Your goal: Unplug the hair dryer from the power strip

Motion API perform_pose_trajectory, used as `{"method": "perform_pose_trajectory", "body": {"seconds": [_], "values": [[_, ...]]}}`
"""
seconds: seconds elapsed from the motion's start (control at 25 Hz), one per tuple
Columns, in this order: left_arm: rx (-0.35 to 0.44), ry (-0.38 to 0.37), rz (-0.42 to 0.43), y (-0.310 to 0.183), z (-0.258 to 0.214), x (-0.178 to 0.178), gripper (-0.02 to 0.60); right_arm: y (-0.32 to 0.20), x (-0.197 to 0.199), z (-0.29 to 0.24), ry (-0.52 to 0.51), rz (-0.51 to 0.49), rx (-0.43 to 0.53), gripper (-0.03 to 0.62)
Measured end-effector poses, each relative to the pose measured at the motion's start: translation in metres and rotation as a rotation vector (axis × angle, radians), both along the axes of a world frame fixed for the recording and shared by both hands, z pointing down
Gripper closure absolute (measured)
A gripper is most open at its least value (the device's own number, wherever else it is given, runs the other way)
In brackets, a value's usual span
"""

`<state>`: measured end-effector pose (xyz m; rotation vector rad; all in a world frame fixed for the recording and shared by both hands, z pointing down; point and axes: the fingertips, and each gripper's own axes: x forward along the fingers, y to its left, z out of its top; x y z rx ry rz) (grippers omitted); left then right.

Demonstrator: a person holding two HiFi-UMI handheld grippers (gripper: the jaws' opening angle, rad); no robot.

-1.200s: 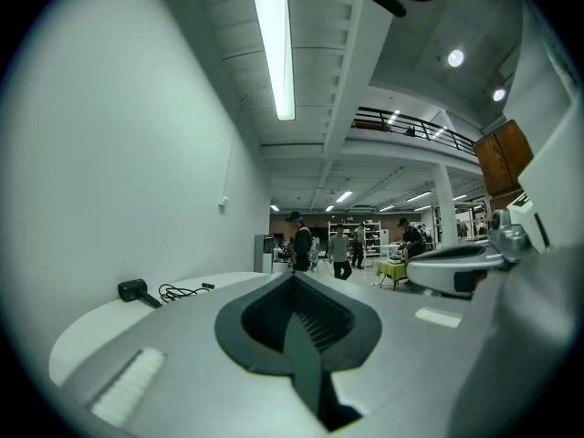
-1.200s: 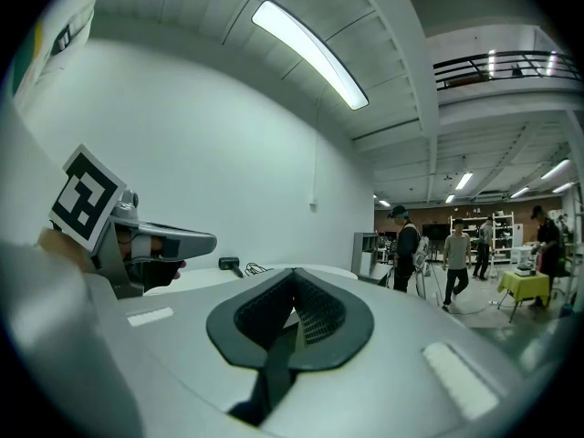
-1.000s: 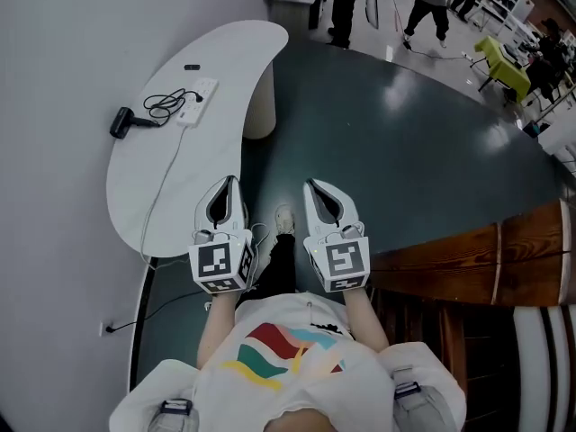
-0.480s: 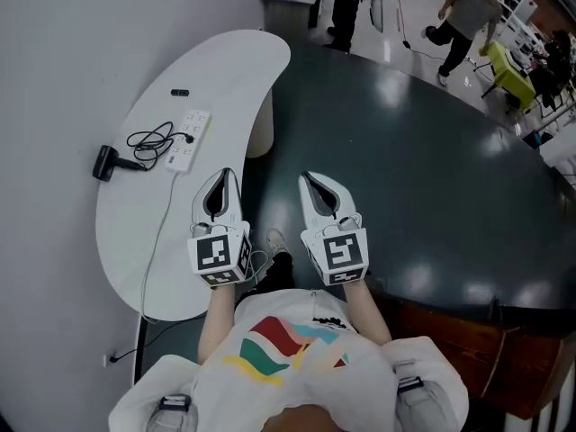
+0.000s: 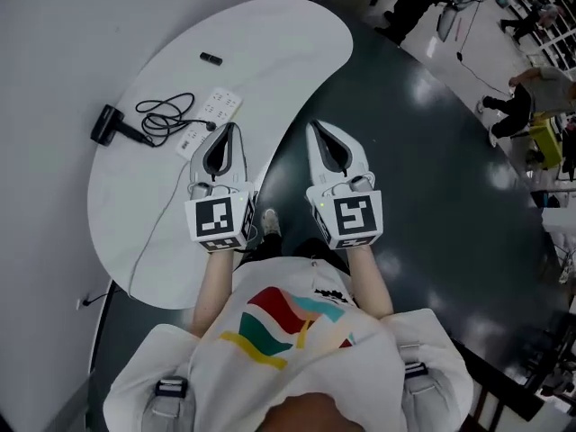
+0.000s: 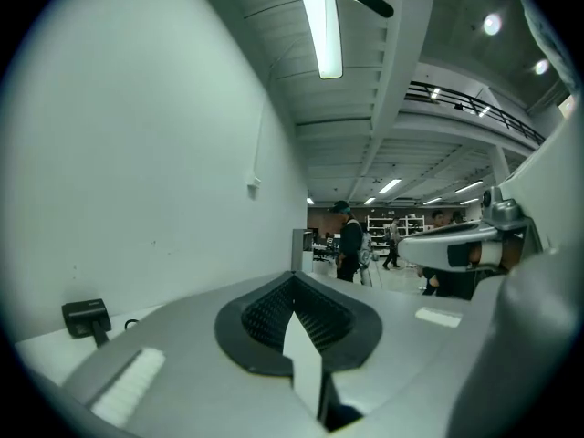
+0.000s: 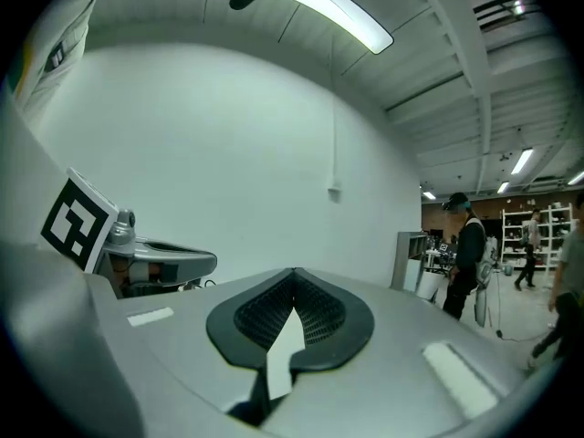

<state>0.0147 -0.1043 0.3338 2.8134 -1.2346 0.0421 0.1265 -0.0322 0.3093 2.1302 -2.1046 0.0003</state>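
Head view: I'm above a white curved table (image 5: 279, 61) set against a pale wall, with dark glossy floor (image 5: 432, 178) to the right. The hair dryer (image 5: 106, 124) lies on the table's wall side, its cord running to the power strip (image 5: 212, 115). The left gripper (image 5: 231, 127) and right gripper (image 5: 315, 126) sit side by side, both clenched on nothing. Left gripper view: only here do I see the dryer side-on, low left, under a ceiling strip light (image 6: 321, 21). Right gripper view: bare wall, with a person (image 7: 467, 254) standing far right.

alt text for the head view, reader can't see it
Seen from above, a person holds the left gripper and right gripper, both shut and empty, toward a curved white table. On it lie a white power strip, a black hair dryer and a coiled black cord.
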Motion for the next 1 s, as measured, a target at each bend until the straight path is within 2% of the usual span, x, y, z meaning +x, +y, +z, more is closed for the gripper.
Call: {"method": "perform_pose_trajectory", "body": {"seconds": [0.2, 0.36, 0.64, 0.76, 1.0], "values": [[-0.037, -0.033, -0.144, -0.022, 0.010, -0.019, 0.582, -0.035, -0.006, 0.012, -0.033, -0.142, -0.037, 0.580], [-0.003, -0.020, -0.259, -0.043, 0.000, -0.029, 0.583, -0.071, -0.002, 0.007, -0.046, -0.240, -0.013, 0.580], [0.011, -0.019, -0.477, -0.062, -0.010, -0.077, 0.582, -0.109, -0.023, -0.004, -0.041, -0.418, 0.007, 0.580], [0.005, -0.034, -0.508, -0.064, -0.007, -0.086, 0.582, -0.118, -0.032, -0.001, -0.045, -0.449, 0.002, 0.580], [-0.024, -0.089, -0.503, -0.072, 0.010, -0.089, 0.581, -0.130, -0.045, 0.009, -0.061, -0.488, -0.016, 0.580]]}}
